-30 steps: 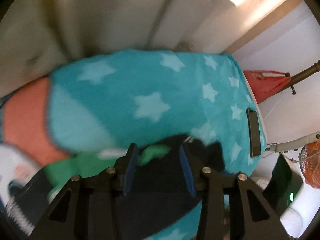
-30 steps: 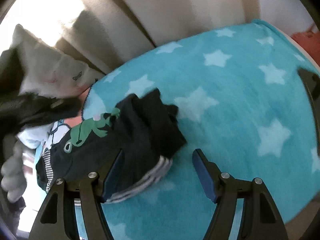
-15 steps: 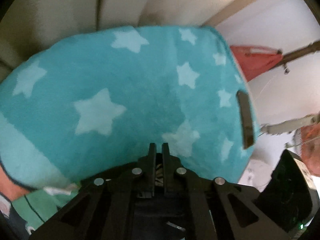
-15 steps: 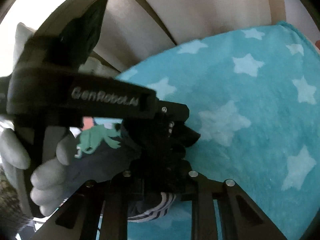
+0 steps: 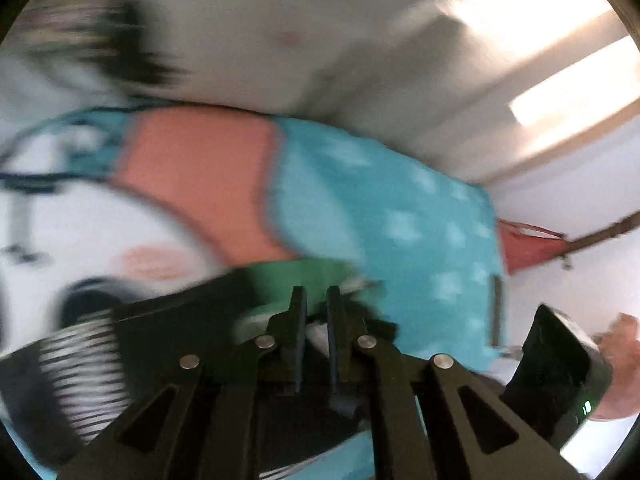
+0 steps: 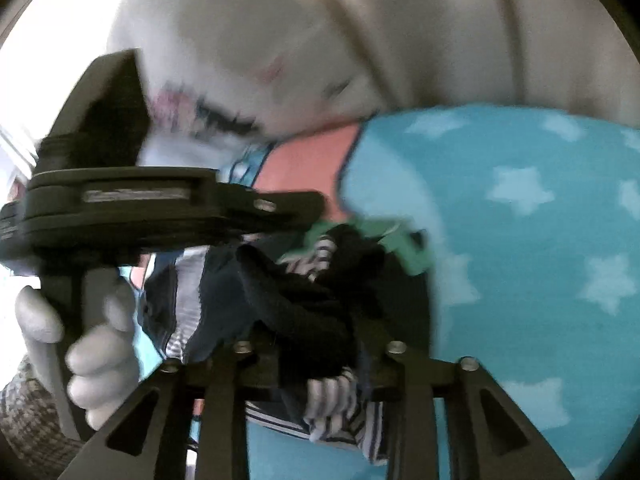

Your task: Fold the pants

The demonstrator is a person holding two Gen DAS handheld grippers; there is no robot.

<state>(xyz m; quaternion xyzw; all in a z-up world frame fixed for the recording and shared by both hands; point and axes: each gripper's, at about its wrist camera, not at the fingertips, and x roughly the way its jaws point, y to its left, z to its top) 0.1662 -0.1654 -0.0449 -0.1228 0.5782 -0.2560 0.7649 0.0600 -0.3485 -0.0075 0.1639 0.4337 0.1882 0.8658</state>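
Observation:
The pants [image 6: 304,300] are dark navy with striped cuffs and a green dinosaur print; they lie bunched on a teal star blanket [image 6: 540,248]. My right gripper [image 6: 316,340] is shut on a bunched fold of the pants. My left gripper [image 5: 316,300] is nearly closed, pinching pants fabric [image 5: 160,328] between its fingers; its body [image 6: 160,208] also shows in the right wrist view, held by a gloved hand [image 6: 92,344]. Both views are motion-blurred.
A beige sofa back [image 6: 440,40] rises behind the blanket. A white cushion with a printed face [image 6: 240,80] lies at the left. A coral patch [image 5: 200,176] and white area border the teal blanket. A red object [image 5: 524,248] stands against the right wall.
Both grippers closed on the pants, then lifted and carried them leftward. The left wrist view swung left, now showing the coral patch and white area. The pants are more bunched.

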